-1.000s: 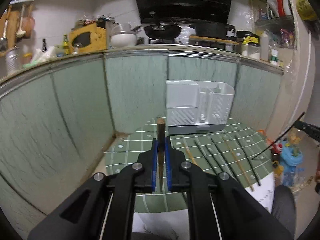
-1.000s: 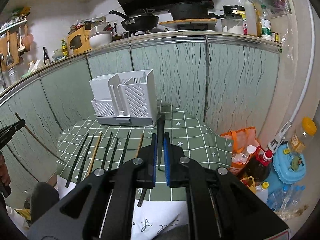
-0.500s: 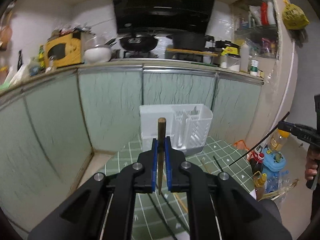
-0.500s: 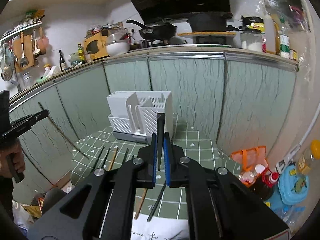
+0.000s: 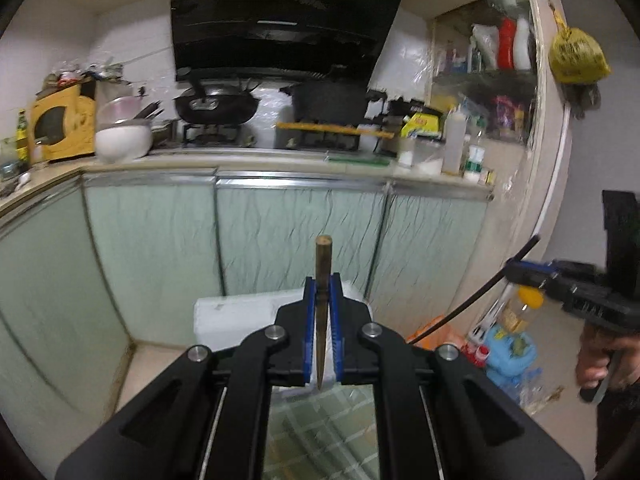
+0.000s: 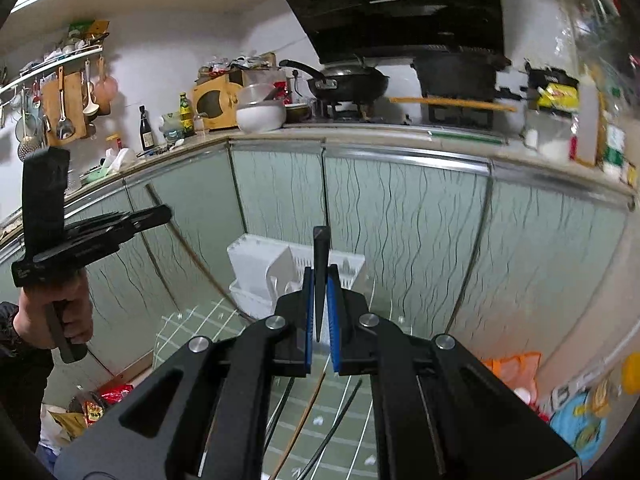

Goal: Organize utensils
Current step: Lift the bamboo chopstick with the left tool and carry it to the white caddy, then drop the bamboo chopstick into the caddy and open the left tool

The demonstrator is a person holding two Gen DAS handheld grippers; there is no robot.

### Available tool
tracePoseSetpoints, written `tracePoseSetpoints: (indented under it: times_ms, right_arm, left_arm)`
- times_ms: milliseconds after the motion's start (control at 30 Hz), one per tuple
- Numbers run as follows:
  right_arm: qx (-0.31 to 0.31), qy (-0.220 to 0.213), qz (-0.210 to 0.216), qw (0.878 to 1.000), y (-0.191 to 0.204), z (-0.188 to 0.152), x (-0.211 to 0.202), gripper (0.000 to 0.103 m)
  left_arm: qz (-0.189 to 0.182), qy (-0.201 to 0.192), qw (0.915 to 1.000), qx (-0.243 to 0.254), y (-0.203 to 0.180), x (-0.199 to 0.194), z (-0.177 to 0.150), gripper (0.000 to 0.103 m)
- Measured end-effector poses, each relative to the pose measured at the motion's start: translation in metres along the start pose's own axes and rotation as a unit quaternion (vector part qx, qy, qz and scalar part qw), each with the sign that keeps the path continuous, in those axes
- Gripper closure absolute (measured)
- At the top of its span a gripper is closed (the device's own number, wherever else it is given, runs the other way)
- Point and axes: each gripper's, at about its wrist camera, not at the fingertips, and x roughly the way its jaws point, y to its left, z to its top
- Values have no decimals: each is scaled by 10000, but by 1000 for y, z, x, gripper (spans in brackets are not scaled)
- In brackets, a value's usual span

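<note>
Hidden: the white utensil rack sits at 6 o'clock in the left wrist view, and the left tool covers most of it, so its compartments can't be read there.
Blur: both views are smeared; the green checked bench shows only in slivers between the black arms.
Rack contents: from the right wrist view the white utensil rack shows a solid section on the left and a slotted basket on the right; what's inside is too blurred to call.
Left tool: pads pressed tight on a brown chopstick, thick end pointing up to 12 o'clock, tip hanging below the pads.
Right tool: the right tool is clamped on a black chopstick, upright, blunt end at 12 o'clock, in front of the rack.
Cross view: at 3 o'clock in the left view, the right tool carries its black chopstick slanting down-left.
Bench leftovers: loose chopsticks lie on the cloth at 6 o'clock, partly cut off by the arms.
Hand: the left hand grips its handle at 9 o'clock.
</note>
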Motion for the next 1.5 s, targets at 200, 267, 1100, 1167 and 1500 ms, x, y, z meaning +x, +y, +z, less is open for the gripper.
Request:
tracePoseSetpoints:
  times_ms: [200,267,1100,1167,1500]
  right_arm:
    - [-114,6,14,9999,-12,38,33,97]
    - [-109,12,56,9999,-16,46,44,97]
    - [58,683,321,9971,-36,-14,161,97]
    - [64,780,368,9963,-35,-15,163,97]
    - [-110,562,-258,9980,-37,-18,122,9]
  left_arm:
    - [-16,-117,9998,138,-10,37,40,95]
    - [-26,-101,9998,190,-10,49,46,95]
    - [-119,784,9948,633,-5,162,-32,95]
    - [-122,803,9949,592,-4,162,-34,95]
    - [553,599,9931,847,2,116,-34,4]
